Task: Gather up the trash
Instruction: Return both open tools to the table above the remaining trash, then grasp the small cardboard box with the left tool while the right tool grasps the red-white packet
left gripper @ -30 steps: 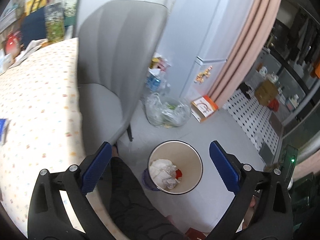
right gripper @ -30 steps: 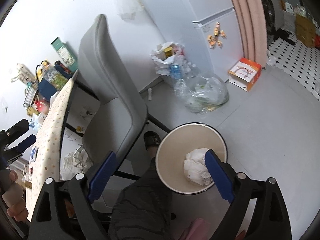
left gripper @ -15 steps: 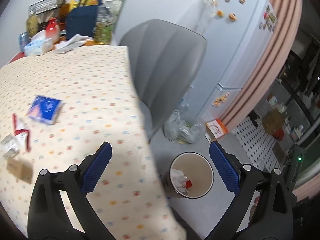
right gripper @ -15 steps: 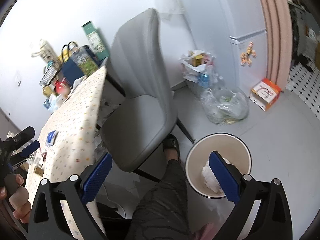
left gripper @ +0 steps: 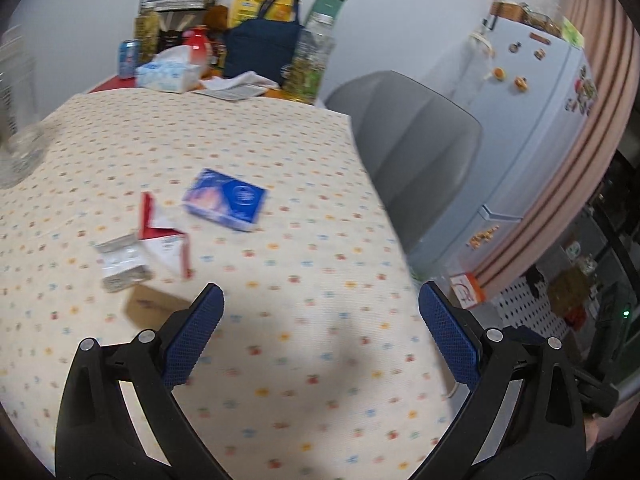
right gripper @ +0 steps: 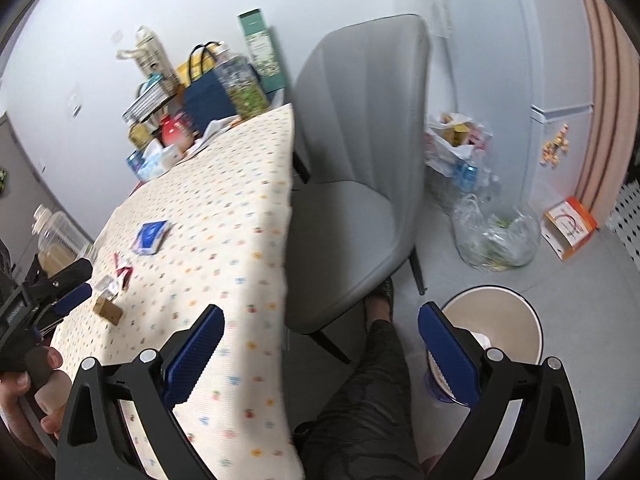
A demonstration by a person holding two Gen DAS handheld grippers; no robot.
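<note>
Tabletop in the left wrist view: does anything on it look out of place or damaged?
Yes. On the dotted tablecloth lie loose litter: a blue packet, a torn-open red and white carton with its flap up, a crumpled clear wrapper against it, and a small brown box. Nothing looks spilled; the picture is blurred.

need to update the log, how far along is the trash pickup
Done: crumpled white paper already lies in the bin on the floor. In hand: nothing; the left gripper and the right gripper are both open and empty. Left: the blue packet, the red-and-white box, the clear wrapper and the small brown box lie on the table.
</note>
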